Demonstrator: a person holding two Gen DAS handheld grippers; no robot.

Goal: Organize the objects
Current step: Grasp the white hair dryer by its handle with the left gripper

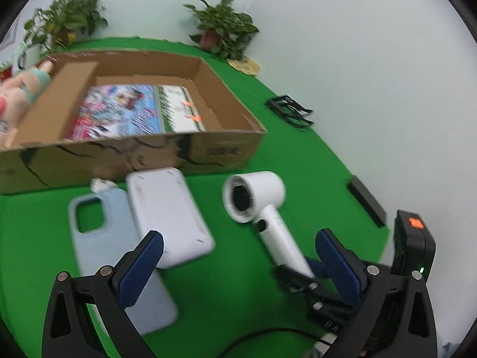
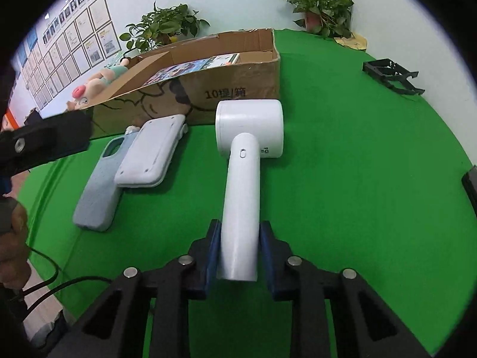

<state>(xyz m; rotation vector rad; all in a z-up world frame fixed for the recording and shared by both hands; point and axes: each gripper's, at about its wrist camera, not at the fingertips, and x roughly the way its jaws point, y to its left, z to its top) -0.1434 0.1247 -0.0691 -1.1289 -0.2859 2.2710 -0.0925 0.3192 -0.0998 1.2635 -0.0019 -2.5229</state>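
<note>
White hair dryer [image 2: 238, 185] lies clamped at its handle by the right gripper [image 2: 240, 249], likely bound for the cardboard box [image 2: 238, 86], while the left gripper [image 1: 238, 256] hovers wide open.

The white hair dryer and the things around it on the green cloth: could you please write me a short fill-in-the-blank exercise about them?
1. The right gripper is shut on the handle of the white ____, which lies on the green cloth.
2. The left gripper has its jaws ____, with nothing between them.
3. The white rectangular device rests partly on top of the pale blue ____.
4. The colourful picture books lie inside the brown ____ box.

Missing words: hair dryer; open; phone case; cardboard
</note>
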